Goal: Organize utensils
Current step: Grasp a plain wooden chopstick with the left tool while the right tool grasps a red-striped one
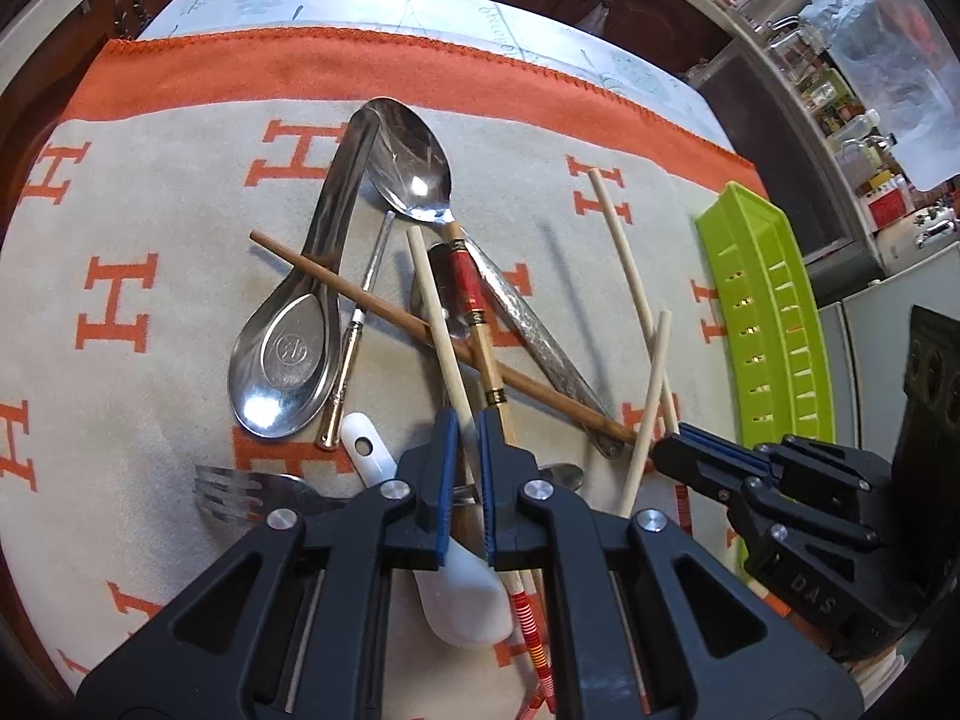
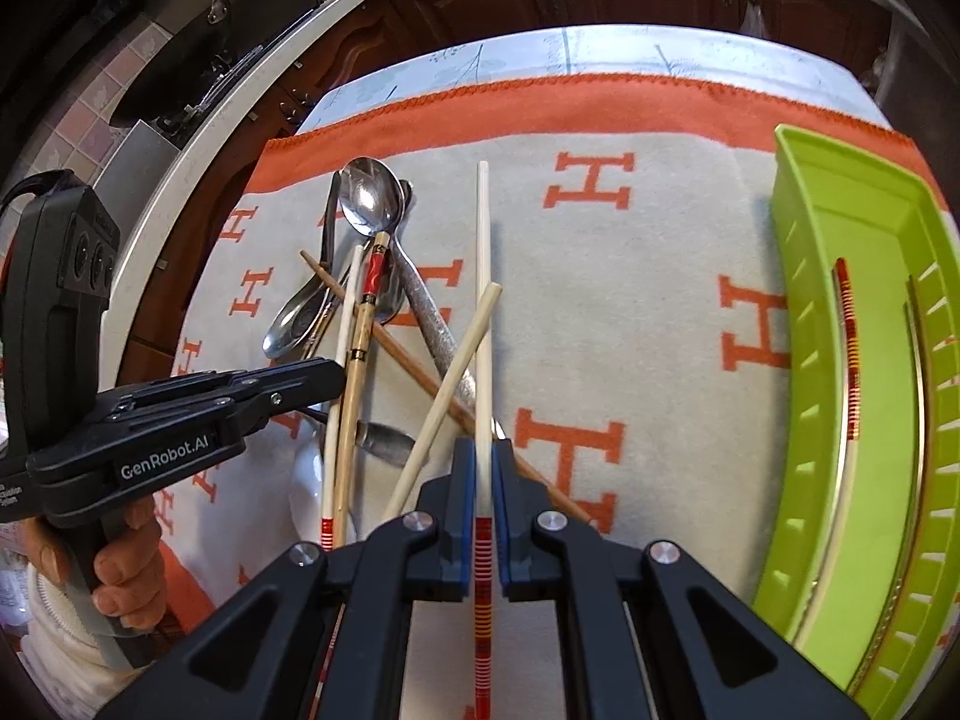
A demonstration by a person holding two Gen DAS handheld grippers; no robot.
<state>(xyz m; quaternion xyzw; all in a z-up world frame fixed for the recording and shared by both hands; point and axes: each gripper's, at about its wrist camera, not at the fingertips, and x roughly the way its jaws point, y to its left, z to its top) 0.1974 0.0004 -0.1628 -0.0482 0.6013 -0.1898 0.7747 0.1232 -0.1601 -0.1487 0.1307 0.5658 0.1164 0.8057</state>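
Left wrist view first: at the far left of the pile a fork (image 1: 240, 489) lies tines-out on the orange-and-grey cloth (image 1: 138, 228), then a steel soup spoon (image 1: 288, 354) face down with a brown chopstick (image 1: 420, 330) slanting across its handle, and a white ceramic spoon (image 1: 444, 576) near the camera. The left gripper (image 1: 469, 480) sits over the middle of the heap, its jaws nearly together around a pale chopstick (image 1: 438, 324) (whether they truly clamp it, or it merely passes between them, I cannot tell). Beside it lie a red-handled chopstick (image 1: 474, 312) and a large tablespoon (image 1: 414, 162).

Further right, in the right wrist view, the right gripper (image 2: 483, 480) has its jaws pressed onto a white chopstick with red stripes (image 2: 483, 312), which points away over the cloth. Another pale chopstick (image 2: 456, 384) crosses it.

At the far right stands the green tray (image 2: 798, 228), already holding a striped chopstick (image 2: 847, 348) and a slim metal piece I cannot identify.

By my judgement the sorting is at an early stage: two items are in the tray, and most of the utensils are still tangled on the cloth.
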